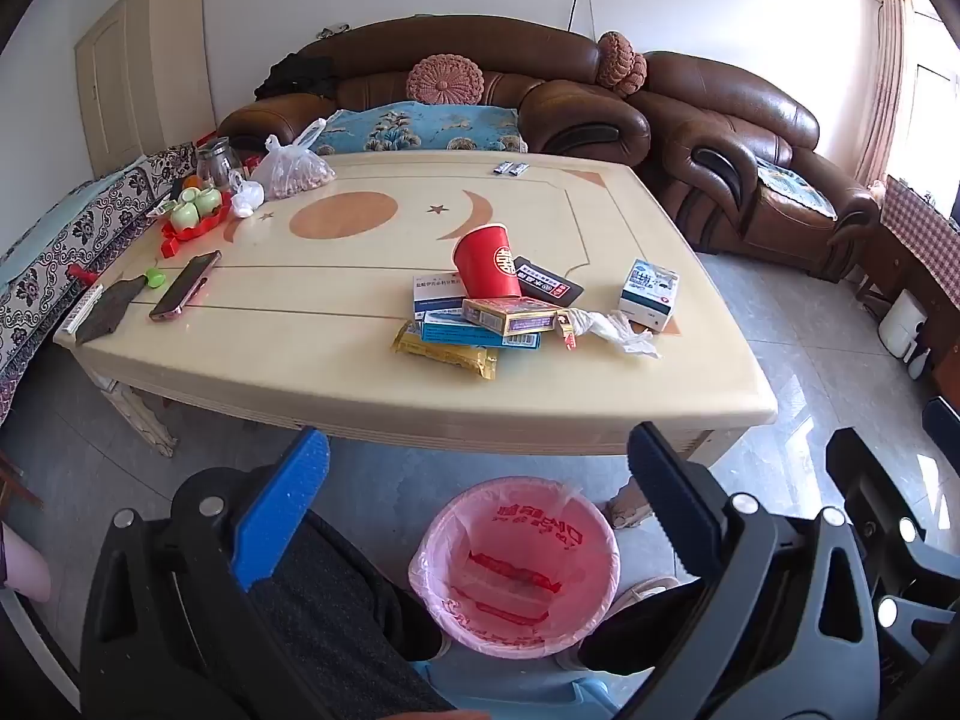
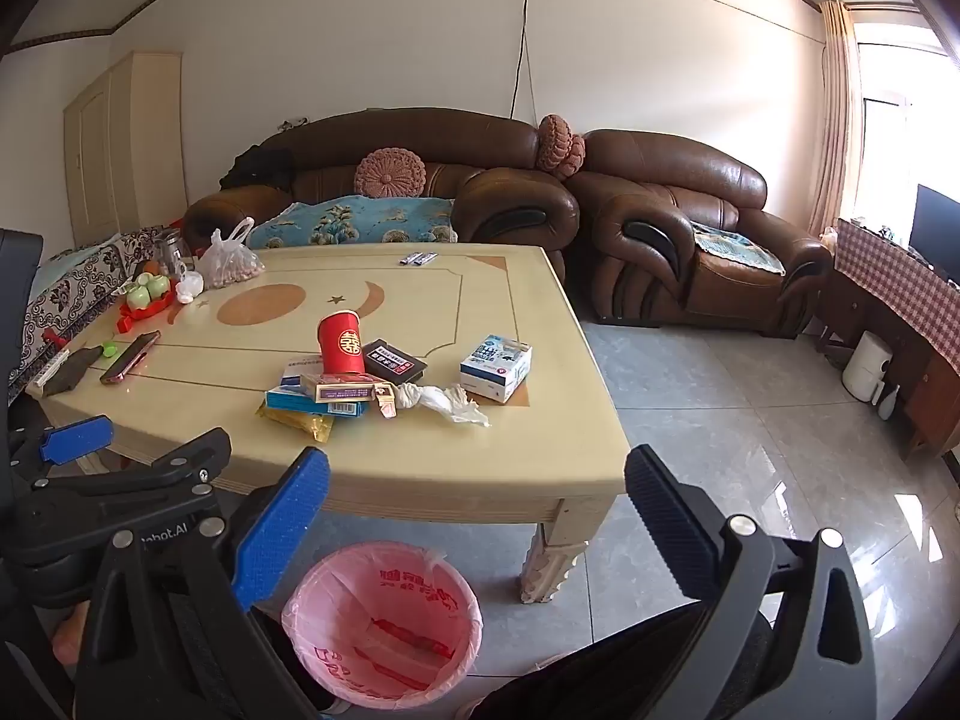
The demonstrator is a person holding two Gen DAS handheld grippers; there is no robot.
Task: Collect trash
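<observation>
A heap of trash lies near the front of the cream table: a red paper cup, several flat boxes, a gold packet, a crumpled white tissue and a white-blue box. A bin with a pink liner stands on the floor below the table's front edge. My left gripper and right gripper both hover open and empty, short of the table above the bin.
A phone, a red tray of green cups, a bag of nuts and a glass jar sit at the table's left and far side. Brown sofas stand behind. A person's legs and shoes flank the bin.
</observation>
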